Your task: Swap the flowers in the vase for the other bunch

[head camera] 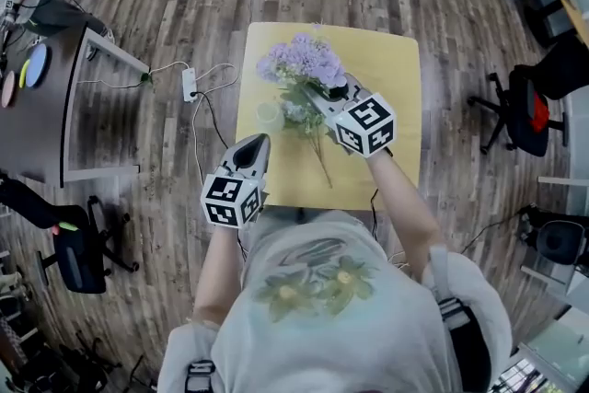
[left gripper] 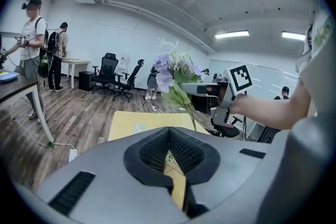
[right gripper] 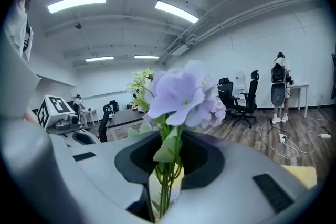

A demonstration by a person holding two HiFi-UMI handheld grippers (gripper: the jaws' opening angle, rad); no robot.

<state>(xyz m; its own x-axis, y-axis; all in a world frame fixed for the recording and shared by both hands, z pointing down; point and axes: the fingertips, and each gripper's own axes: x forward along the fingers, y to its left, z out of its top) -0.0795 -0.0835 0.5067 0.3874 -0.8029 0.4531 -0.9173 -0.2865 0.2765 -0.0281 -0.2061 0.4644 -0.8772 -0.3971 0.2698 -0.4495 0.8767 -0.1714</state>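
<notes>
Flowers [right gripper: 181,94]: soft ruffled lilac petals, thin green stems [right gripper: 167,186]

A square yellow table [head camera: 396,106] has its middle blocked: a bunch of lilac flowers on long green stems [head camera: 299,60] hangs over it, clamped in the right gripper [head camera: 329,97]. Just left of the stems stands a clear round vase [head camera: 269,115] (faint against the tabletop). The table's right strip and near edge are bare.
</notes>
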